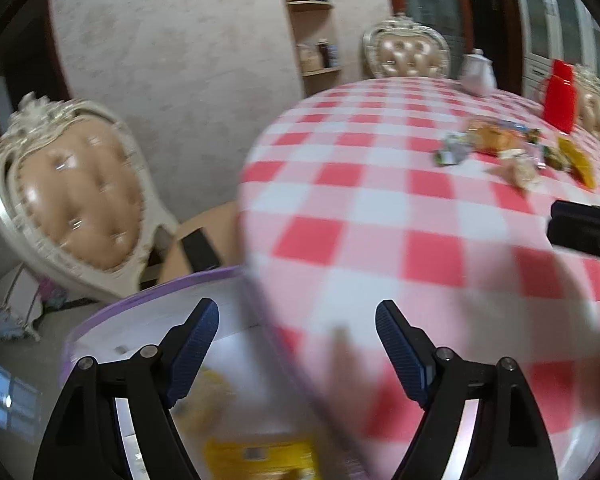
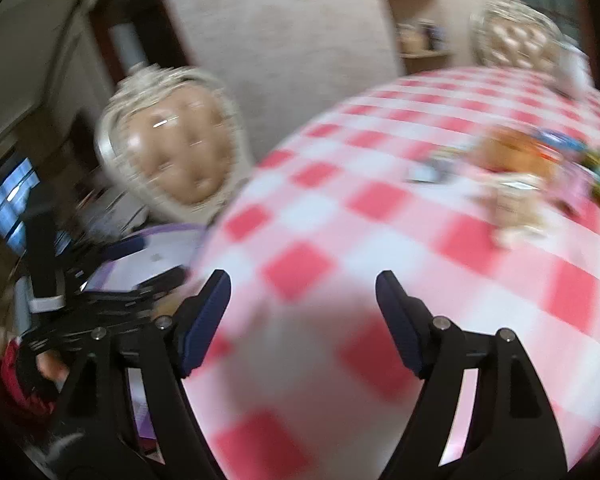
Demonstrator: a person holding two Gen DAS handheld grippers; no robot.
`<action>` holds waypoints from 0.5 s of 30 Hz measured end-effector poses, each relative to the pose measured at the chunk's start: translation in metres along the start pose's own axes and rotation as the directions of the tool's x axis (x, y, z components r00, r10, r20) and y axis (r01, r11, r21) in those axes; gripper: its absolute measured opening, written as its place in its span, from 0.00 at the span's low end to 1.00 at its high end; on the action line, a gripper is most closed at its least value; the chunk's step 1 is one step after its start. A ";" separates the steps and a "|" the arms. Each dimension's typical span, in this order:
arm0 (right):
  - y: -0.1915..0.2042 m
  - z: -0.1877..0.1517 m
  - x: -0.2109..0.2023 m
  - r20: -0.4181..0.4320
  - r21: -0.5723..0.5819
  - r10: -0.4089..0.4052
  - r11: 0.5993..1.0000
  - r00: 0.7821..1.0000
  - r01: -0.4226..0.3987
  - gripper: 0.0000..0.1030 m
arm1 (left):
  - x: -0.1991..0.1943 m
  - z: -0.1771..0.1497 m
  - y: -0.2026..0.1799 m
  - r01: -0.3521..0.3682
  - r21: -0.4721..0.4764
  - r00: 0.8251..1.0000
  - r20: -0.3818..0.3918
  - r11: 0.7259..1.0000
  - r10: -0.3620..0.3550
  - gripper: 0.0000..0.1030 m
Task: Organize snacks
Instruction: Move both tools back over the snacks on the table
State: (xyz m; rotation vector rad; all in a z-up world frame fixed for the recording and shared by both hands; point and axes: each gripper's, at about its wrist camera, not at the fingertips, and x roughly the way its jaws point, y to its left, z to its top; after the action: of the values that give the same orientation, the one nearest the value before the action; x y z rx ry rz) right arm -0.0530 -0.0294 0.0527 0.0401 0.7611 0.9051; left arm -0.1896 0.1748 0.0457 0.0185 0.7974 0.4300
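On my far left stood one cream chair (image 1: 72,192) with a tufted back, set apart from the table. A second chair (image 1: 406,50) stood at the far side of the table, and I made out part of a third (image 1: 594,108) behind the red container (image 1: 560,94), so three in all. Below the near chair sat one round bin with a purple rim (image 1: 148,296), tucked against the table's curved edge; something yellow (image 1: 260,456) lay inside it, too blurred for me to name or count.

My left tongs (image 1: 298,350) hung over that edge, half above the bin and half above the checked cloth (image 1: 380,208), spread wide with nothing between the two blue pads (image 1: 194,354). My right tongs (image 2: 304,324) were likewise spread and empty, over bare cloth just inside the rim.

The snacks (image 1: 516,148) lay in one loose heap toward the far right of the table, too smeared to count. A wide stretch of empty cloth lay between my tongs and that heap. One white teapot (image 1: 478,72) stood beyond the heap, near the far rim.
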 end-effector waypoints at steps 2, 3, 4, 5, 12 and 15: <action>-0.031 0.004 -0.015 0.024 0.066 -0.077 0.995 0.997 0.075 0.76 | 0.000 0.010 -0.022 0.069 0.023 0.998 -0.004 0.997 -0.069 0.79; -0.040 0.006 -0.021 0.033 0.087 -0.107 0.991 0.994 0.103 0.76 | 0.000 0.016 -0.034 0.120 0.033 0.993 -0.010 0.992 -0.120 0.79; -0.057 0.008 -0.031 0.052 0.129 -0.162 0.980 0.985 0.154 0.76 | 0.001 0.020 -0.043 0.167 0.037 0.986 -0.018 0.985 -0.166 0.79; -0.071 0.010 -0.039 0.059 0.167 -0.212 0.965 0.976 0.199 0.76 | 0.003 0.027 -0.053 0.216 0.040 0.976 -0.026 0.976 -0.215 0.79; -0.152 0.003 -0.078 0.060 0.404 -0.344 0.867 0.937 0.293 0.76 | 0.042 0.079 -0.132 0.369 0.084 0.929 -0.069 0.925 -0.364 0.80; -0.168 0.000 -0.083 0.051 0.473 -0.351 0.833 0.935 0.287 0.76 | 0.069 0.105 -0.165 0.406 0.059 0.910 -0.117 0.912 -0.398 0.80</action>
State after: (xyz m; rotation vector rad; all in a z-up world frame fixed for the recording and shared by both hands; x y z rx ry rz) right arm 0.0318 -0.1958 0.0439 0.3799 0.8115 0.3804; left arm -0.0133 0.0655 0.0424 -0.0921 0.8947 0.0049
